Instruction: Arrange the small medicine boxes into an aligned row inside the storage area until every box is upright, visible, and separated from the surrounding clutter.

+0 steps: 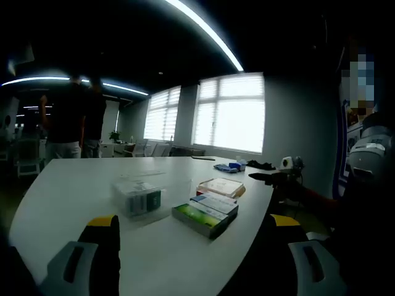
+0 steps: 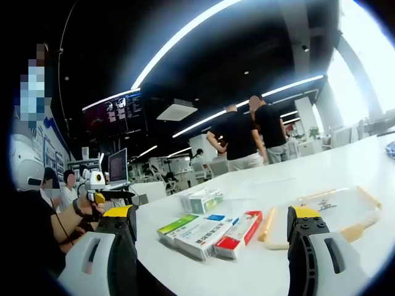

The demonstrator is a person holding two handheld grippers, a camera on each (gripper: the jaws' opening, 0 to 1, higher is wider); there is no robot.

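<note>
White table (image 1: 74, 185) curving through open office; ceiling light strips glowing, blinds covering bright windows (image 1: 229, 113). Two people (image 2: 250, 135) in dark shirts standing beyond table's far side. Three flat medicine boxes (image 2: 210, 231) lying side by side, touching, near table edge: green-ended, blue-marked, red-ended. Clear container (image 1: 137, 196) sitting just beside them, small box showing inside. Left gripper (image 1: 197, 259) hovering with jaws spread, holding nothing. Right gripper (image 2: 213, 259) likewise spread, gripping nothing, boxes between its jaws in right gripper view.
</note>
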